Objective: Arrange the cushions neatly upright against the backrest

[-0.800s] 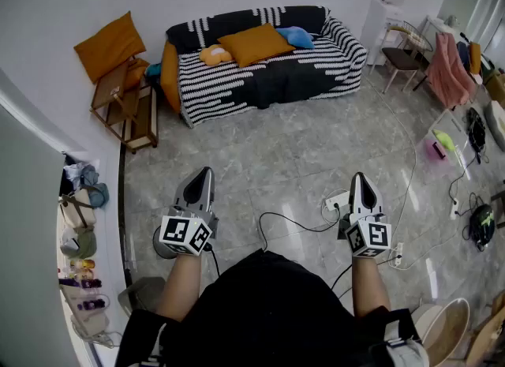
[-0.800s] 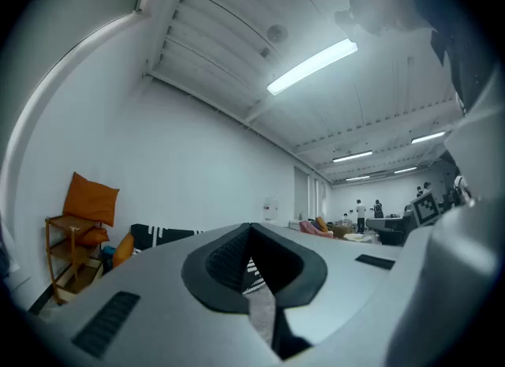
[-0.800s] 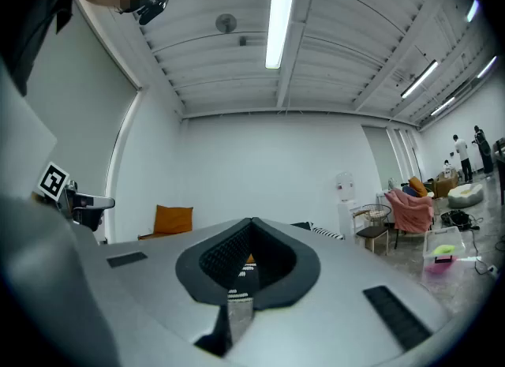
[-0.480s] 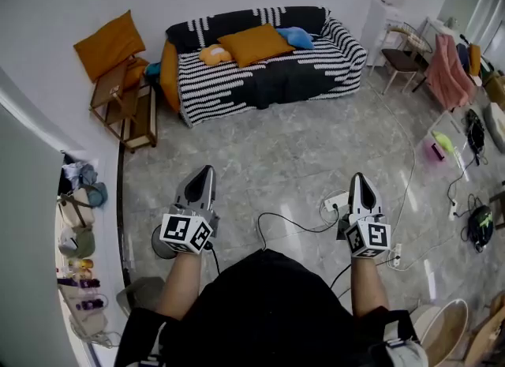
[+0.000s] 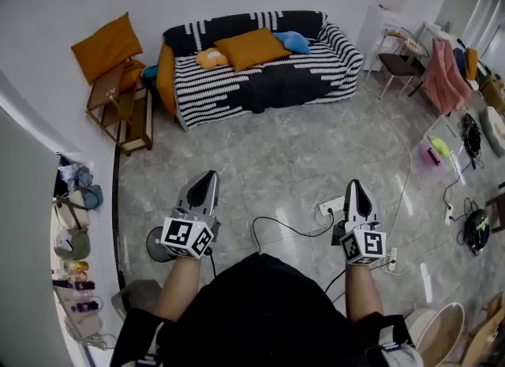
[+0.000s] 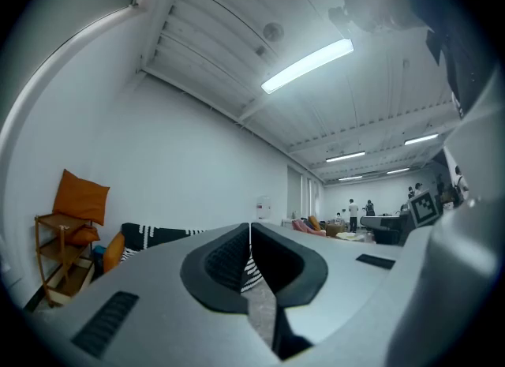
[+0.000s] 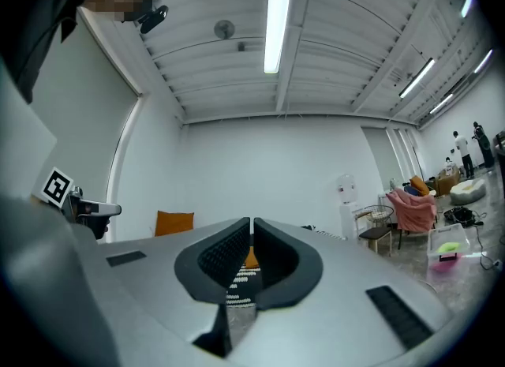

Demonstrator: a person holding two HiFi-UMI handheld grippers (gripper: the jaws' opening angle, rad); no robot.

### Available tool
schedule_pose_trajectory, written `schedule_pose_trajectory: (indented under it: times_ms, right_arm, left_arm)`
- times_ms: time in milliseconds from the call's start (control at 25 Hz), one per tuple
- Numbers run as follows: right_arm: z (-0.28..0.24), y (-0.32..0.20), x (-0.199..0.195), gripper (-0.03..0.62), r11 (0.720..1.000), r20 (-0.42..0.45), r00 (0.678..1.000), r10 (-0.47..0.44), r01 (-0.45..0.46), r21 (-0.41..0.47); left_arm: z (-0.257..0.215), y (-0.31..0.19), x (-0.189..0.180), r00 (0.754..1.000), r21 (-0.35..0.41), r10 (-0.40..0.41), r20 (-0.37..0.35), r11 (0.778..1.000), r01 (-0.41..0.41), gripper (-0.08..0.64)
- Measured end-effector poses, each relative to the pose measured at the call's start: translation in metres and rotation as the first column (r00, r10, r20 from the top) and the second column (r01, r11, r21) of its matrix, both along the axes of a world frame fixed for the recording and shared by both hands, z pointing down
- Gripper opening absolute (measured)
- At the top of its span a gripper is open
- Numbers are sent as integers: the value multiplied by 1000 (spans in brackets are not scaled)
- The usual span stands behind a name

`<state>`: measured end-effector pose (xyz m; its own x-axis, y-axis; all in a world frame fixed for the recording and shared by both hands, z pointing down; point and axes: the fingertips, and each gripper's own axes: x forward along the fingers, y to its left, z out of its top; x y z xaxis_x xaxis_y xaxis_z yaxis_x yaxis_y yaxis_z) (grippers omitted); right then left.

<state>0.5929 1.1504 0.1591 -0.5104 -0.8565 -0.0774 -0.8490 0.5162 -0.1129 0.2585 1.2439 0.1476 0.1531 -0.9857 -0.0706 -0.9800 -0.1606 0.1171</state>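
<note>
Cushions lie loose on the striped sofa [image 5: 260, 93]. A large orange cushion [image 5: 251, 47] slumps at the middle of the seat, with a small yellow-orange cushion [image 5: 211, 58] just beside it toward the left end. A blue cushion [image 5: 293, 40] sits in the rear right corner, and another orange one [image 5: 165, 79] is propped at the sofa's left end. None looks squarely upright against the backrest, so the arranging seems not yet begun. The left gripper [image 5: 207, 180] and right gripper [image 5: 353, 188] are held level in front of the person, well apart from the sofa. Both pairs of jaws are clenched on nothing, probably because nothing is within reach yet. Open floor lies between, though a power strip [image 5: 331, 204] and its cable [image 5: 276, 227] run just ahead of the right gripper (a likely trip point). A wooden rack [image 5: 122, 105] off the sofa's left end carries a further orange pillow [image 5: 101, 46], and a chair draped in pink cloth [image 5: 442, 73] stands clear on the right.
</note>
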Motion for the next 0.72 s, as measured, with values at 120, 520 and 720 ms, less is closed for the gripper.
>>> schedule_pose_trajectory:
  times_ms: [120,520,720]
  right_arm:
    - [0,0,5,309,1000,43,999,-11,12,-13]
    - [15,-2,51,336,997,55,998,-24,28,-68]
    - [17,-9,77,336,995,33,997,-73,75,-72]
  left_arm:
    - [-4,-1,5,1000,20,-22,-3,1000,22,169]
    - [7,-10,51,998,-31,-65,0,997,65,330]
    - [12,-8,73,993,-62,-119,-17,991,118,330]
